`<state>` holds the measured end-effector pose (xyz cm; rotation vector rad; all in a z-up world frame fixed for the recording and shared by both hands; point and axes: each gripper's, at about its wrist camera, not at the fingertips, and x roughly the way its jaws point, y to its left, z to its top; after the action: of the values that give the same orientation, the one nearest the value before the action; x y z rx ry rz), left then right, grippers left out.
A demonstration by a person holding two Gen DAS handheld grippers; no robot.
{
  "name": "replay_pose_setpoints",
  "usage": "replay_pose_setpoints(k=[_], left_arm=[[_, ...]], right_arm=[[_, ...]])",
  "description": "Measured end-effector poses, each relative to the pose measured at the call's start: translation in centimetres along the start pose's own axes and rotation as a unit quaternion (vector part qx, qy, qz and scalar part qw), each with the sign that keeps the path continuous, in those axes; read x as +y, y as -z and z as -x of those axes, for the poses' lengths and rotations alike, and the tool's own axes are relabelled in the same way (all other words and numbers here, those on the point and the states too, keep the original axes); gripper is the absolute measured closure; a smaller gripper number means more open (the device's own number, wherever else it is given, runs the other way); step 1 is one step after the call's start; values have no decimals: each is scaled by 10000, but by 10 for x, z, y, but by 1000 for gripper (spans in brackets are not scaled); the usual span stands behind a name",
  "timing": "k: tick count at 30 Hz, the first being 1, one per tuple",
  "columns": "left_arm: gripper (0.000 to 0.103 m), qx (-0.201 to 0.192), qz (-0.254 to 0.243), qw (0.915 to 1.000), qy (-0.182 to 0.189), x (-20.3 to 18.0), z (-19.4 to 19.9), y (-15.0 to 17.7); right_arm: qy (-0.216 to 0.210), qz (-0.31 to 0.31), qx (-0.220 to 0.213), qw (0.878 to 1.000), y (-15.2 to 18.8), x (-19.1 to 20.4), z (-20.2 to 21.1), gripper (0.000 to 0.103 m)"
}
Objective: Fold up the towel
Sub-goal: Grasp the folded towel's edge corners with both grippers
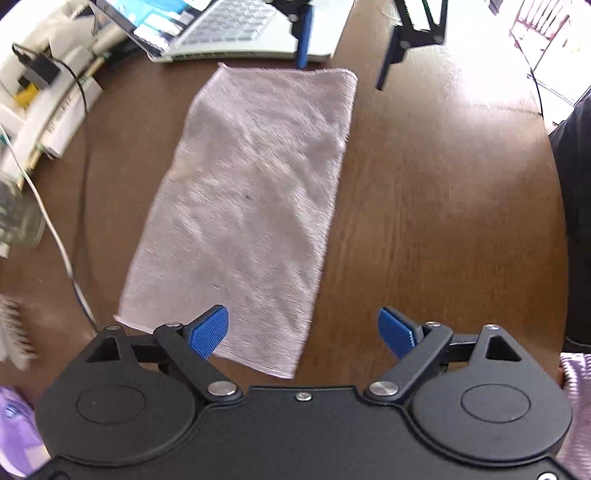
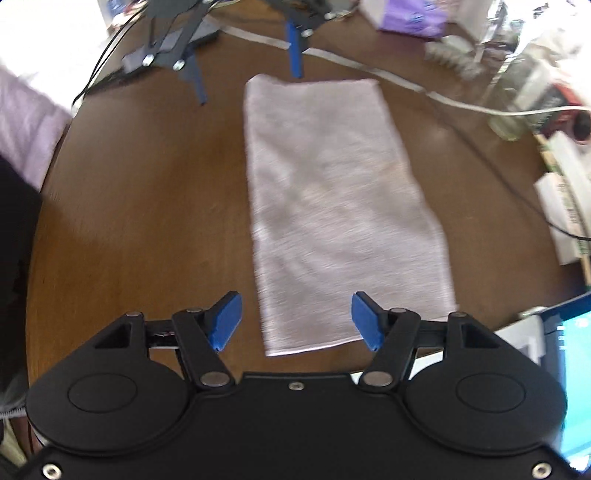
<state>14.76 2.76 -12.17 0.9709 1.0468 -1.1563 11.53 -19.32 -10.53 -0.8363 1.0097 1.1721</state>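
Brown table [image 1: 424,206] carries the towel [image 1: 251,199] lengthwise mid-frame, a short end under each wide, empty gripper: left gripper [image 1: 303,332] at one end, right gripper [image 2: 295,319] at the other.

One towel [image 1: 243,206], two grippers: left gripper [image 1: 303,334], right gripper [image 2: 296,320]; one laptop [image 1: 236,29], one table [image 1: 424,221].

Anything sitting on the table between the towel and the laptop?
No. In the left wrist view only a narrow strip of bare brown table separates the towel from the laptop.
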Motion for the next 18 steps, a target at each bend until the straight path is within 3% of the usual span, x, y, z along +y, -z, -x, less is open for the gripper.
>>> replay_pose_setpoints(k=[9,13,15,18], left_arm=[[19,73,121,9999,74,4,-11,5],[24,132,147,9997,121,8,-16,6],[31,155,97,9998,120,10,-19,6],[33,114,110,9998,124,12,-21,8]], right_arm=[[-97,-202,-25,9997,-1,5,-7,33],[-80,-214,28,9997,1,1,-11,33],[-79,-202,57,9997,1,0,-12,33],[-66,-185,137,9997,3,-1,-16,35]])
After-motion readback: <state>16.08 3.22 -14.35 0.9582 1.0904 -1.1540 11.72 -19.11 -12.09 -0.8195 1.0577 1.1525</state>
